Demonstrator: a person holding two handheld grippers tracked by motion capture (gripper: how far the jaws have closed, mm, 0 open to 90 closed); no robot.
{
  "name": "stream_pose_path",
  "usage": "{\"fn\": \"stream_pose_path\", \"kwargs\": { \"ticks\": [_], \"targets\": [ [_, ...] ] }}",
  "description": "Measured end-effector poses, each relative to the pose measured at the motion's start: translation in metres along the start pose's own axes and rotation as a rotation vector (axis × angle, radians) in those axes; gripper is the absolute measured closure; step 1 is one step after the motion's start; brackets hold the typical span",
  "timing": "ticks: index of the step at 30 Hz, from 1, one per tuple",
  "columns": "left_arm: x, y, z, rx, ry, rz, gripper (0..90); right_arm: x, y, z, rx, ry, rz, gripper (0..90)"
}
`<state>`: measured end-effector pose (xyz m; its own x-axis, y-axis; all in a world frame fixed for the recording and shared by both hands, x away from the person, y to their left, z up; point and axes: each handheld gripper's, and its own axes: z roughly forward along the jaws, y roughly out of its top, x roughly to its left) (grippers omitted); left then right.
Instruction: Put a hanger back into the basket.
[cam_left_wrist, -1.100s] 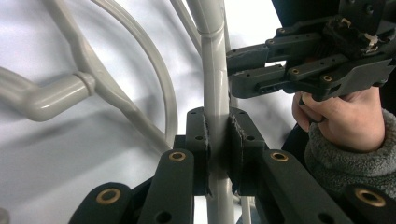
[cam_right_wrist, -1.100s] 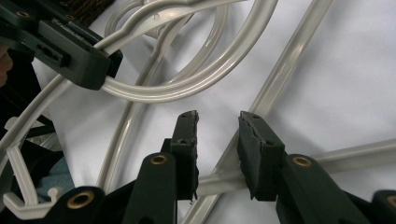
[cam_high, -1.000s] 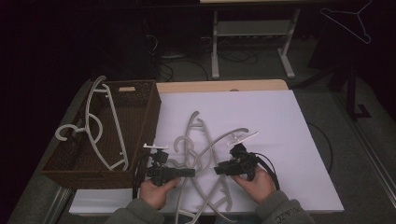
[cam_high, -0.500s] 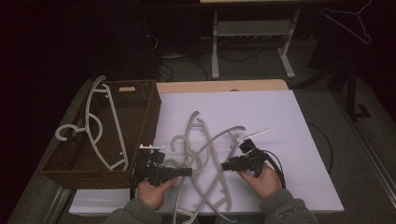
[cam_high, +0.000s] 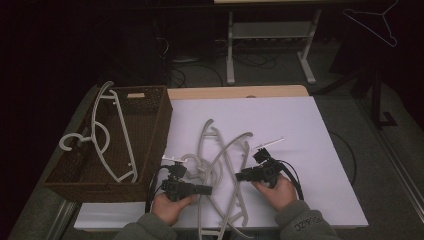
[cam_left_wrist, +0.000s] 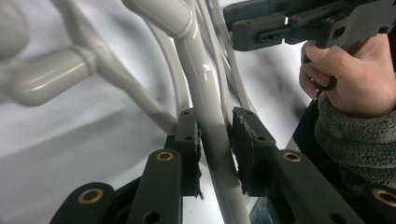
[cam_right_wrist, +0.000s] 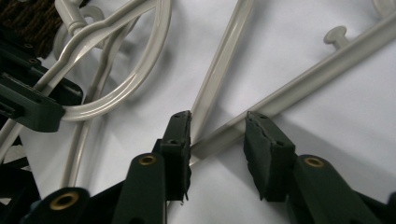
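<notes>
table (cam_high: 280, 92) | white sheet (cam_high: 310, 130) | on it: grey hangers (cam_high: 222, 160), wicker basket (cam_high: 150, 125)

A dim room: a white metal stand (cam_high: 270, 37) on grey floor (cam_high: 280, 70), black cables (cam_high: 177, 70) beside it.

Overhead view, two close tool-mounted views

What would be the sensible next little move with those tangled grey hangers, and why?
Probably close the right gripper on the hanger bar between its jaws. They have just been closing but stand apart from it. The left gripper straddles another hanger's arm; its jaws have just been opening, with a gap on one side. A firm hold on each would likely let the tangled hangers be pulled apart.
</notes>
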<state>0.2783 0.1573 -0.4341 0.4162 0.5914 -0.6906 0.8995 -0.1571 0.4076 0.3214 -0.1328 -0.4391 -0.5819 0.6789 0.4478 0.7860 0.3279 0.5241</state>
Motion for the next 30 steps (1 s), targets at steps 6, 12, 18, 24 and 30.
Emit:
{"fn": "stream_pose_path", "kwargs": {
  "ticks": [6, 12, 18, 24, 30],
  "targets": [
    [0.0, 0.003, 0.002, 0.023, -0.018, -0.004, 73.9, 0.0, 0.0, 0.0, 0.002, -0.001, -0.003, 60.7],
    [0.007, 0.0, -0.004, -0.017, -0.07, -0.049, 77.0, 0.0, 0.0, -0.006, -0.02, 0.008, -0.015, 60.9],
    [0.006, 0.002, -0.019, -0.076, -0.084, -0.046, 79.6, 0.002, 0.001, -0.015, -0.05, 0.016, 0.0, 60.0],
    [0.005, 0.002, -0.027, -0.098, -0.089, -0.036, 79.7, 0.007, 0.001, -0.019, -0.062, 0.018, -0.02, 58.2],
    [-0.001, 0.01, -0.049, -0.166, -0.093, -0.03, 79.6, 0.014, 0.002, -0.037, -0.12, 0.018, -0.054, 56.3]
  ]
}}
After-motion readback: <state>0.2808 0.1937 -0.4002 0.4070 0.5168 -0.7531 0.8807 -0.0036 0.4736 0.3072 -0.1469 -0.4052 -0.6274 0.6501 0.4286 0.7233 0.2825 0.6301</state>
